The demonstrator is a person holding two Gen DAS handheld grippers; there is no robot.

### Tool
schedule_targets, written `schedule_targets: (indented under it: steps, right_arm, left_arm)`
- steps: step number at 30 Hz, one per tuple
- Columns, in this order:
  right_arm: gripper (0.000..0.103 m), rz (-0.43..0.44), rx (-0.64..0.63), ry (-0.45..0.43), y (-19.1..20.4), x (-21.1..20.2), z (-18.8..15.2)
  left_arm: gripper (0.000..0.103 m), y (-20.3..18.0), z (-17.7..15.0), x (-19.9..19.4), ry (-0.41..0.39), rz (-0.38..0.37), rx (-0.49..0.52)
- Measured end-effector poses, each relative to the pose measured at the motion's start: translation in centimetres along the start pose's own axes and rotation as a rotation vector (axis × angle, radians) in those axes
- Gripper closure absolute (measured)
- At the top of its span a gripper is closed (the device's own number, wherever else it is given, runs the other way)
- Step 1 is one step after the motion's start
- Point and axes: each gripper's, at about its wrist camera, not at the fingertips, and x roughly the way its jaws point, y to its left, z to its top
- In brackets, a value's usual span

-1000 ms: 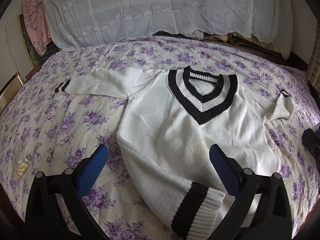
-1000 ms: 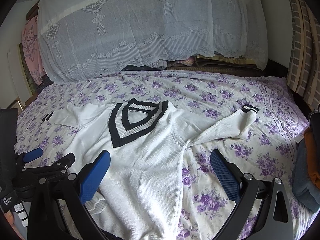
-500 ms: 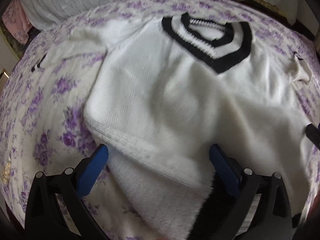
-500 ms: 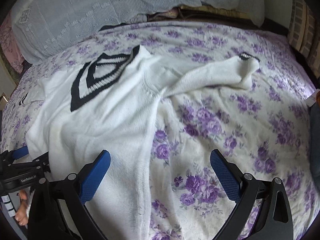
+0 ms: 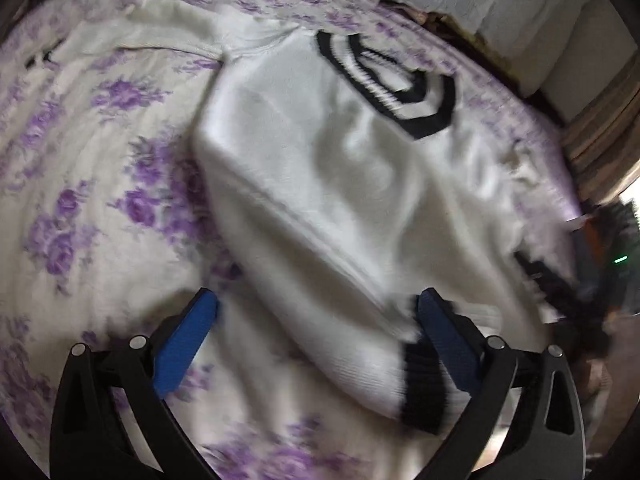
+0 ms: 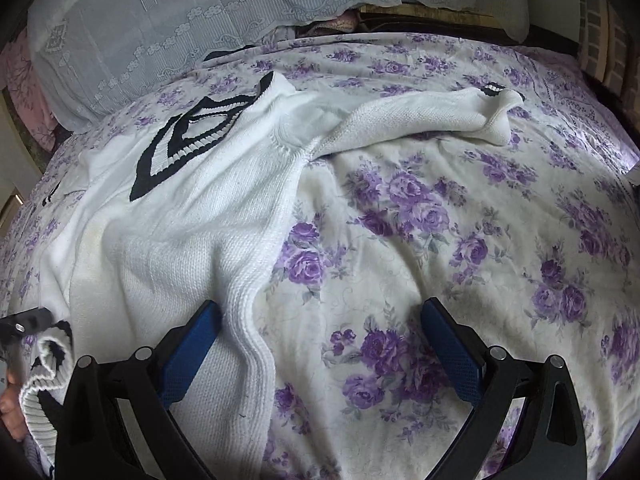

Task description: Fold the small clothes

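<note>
A white knit sweater with a black-and-white V collar lies front-up on the bed. In the left wrist view my left gripper is open low over its lower left side, the black ribbed hem bunched against the right finger. In the right wrist view the sweater fills the left half; its right sleeve stretches to the right. My right gripper is open, the sweater's side edge running between its fingers. The other sleeve's cuff shows at far left.
The purple-flowered bedspread covers the bed. A lace-covered bolster lines the headboard side. The other gripper's tip and a hand show at the lower left of the right wrist view. Dark items sit off the bed's right edge.
Both grippers have dropped lower and closer to the sweater's bottom part. The left view has swung and tilted, with the hem now against its right finger. Both stay open.
</note>
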Motion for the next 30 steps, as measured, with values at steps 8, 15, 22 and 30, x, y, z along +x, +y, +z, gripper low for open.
schedule_targets:
  steps: [8, 15, 22, 30]
  right_arm:
    - [0.003, -0.013, -0.011, -0.004, -0.1, 0.0, 0.0]
    - [0.003, -0.005, -0.006, -0.007, -0.1, -0.1, 0.1]
    - [0.003, 0.0, -0.002, -0.012, -0.2, -0.1, 0.0]
    - [0.003, 0.043, 0.024, -0.026, -0.7, -0.8, -0.1]
  left_arm:
    - [0.005, -9.0, 0.9, -0.1, 0.025, 0.026, 0.247]
    - [0.004, -7.6, -1.2, 2.8, 0.152, 0.292, 0.358]
    - [0.004, 5.3, -6.1, -6.3, 0.088, 0.316, -0.026]
    - [0.005, -0.3, -5.1, -6.6, -0.039, 0.244, 0.112]
